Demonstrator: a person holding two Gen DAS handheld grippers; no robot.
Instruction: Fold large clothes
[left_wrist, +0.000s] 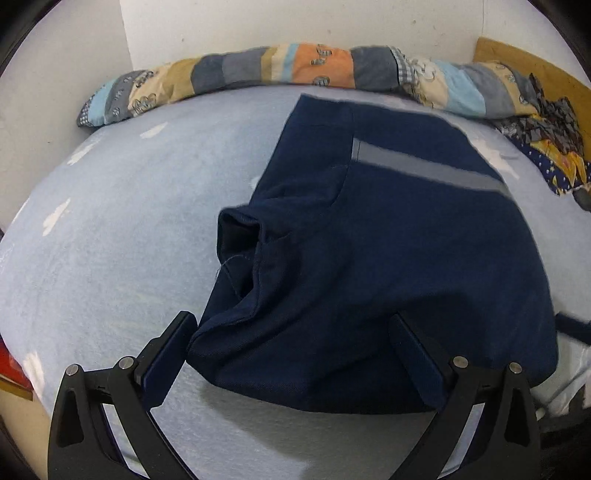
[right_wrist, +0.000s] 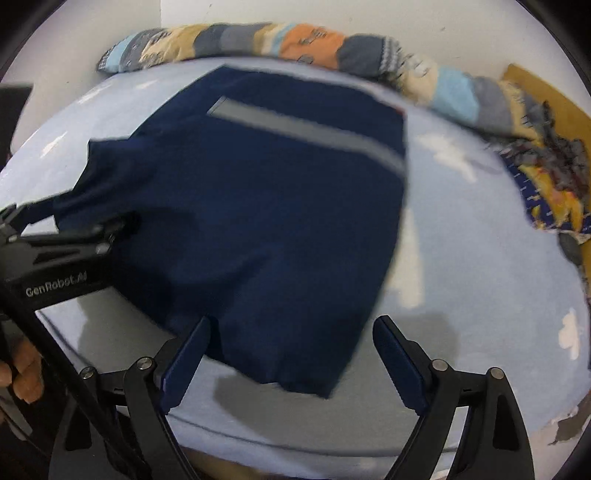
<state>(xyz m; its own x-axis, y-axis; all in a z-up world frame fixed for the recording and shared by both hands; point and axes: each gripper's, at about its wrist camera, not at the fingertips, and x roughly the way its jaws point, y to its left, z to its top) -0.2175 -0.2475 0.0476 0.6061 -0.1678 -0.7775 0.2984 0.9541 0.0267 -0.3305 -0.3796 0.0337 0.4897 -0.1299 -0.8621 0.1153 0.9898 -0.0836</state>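
A dark navy garment (left_wrist: 388, 258) with a grey stripe (left_wrist: 424, 170) lies partly folded on the light blue bed (left_wrist: 110, 221). A bunched sleeve (left_wrist: 240, 251) sits on its left side. My left gripper (left_wrist: 291, 325) is open, its fingers straddling the garment's near left edge. In the right wrist view the garment (right_wrist: 277, 221) fills the middle. My right gripper (right_wrist: 291, 328) is open above the garment's near hem, holding nothing. The left gripper's body (right_wrist: 55, 258) shows at the left of that view, over the sleeve.
A rolled patchwork quilt (left_wrist: 295, 70) lies along the white wall at the back. A yellow and blue patterned cloth (left_wrist: 554, 140) sits at the far right. A red object (left_wrist: 11, 365) is at the bed's left edge. The bed's front edge (right_wrist: 295, 450) is close.
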